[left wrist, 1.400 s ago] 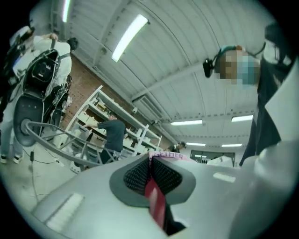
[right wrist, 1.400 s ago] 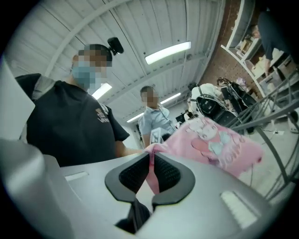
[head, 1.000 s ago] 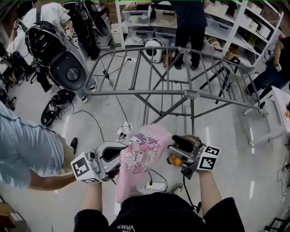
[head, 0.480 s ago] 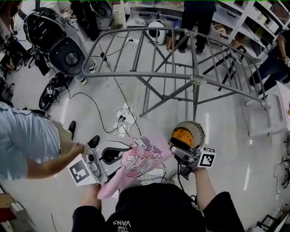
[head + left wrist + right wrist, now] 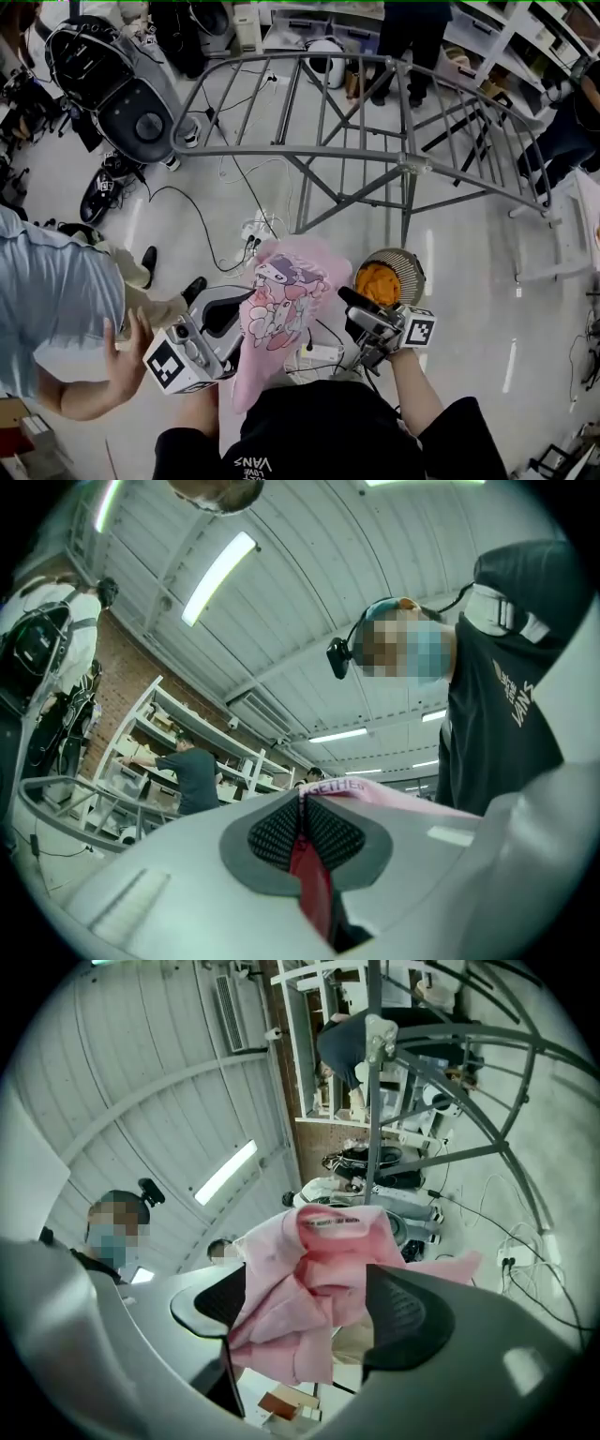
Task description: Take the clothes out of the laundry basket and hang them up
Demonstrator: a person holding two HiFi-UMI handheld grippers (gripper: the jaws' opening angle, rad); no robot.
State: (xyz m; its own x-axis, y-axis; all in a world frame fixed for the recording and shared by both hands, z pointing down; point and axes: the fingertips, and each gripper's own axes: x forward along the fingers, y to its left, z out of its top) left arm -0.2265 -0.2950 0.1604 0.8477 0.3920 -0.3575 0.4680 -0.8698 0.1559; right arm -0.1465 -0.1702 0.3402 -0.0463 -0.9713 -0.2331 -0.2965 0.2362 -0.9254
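A pink garment [image 5: 281, 305] with a cartoon print hangs between my two grippers in the head view. My left gripper [image 5: 234, 314] is shut on its edge; in the left gripper view the pads [image 5: 323, 832] meet on a thin pink fold [image 5: 375, 789]. My right gripper [image 5: 349, 302] is at the garment's right side, and its jaws have just been opening. In the right gripper view [image 5: 309, 1288] the bunched pink cloth [image 5: 319, 1269] lies loosely between the wide-apart pads [image 5: 408, 1312]. Just behind the right gripper is the round laundry basket [image 5: 412, 264], with orange clothes [image 5: 380, 279] in it.
The grey metal drying rack [image 5: 403, 167] stands ahead on the floor. Cables and a power strip [image 5: 253, 232] lie below it. A person in a light blue shirt [image 5: 52, 314] stands at my left, one hand [image 5: 127, 352] close to the left gripper's marker cube. A black machine [image 5: 122, 84] is far left.
The right gripper has rolled and sunk a little and its jaws have spread wider. The pink garment stays in the left gripper. The bystander's hand has moved in beside the left marker cube.
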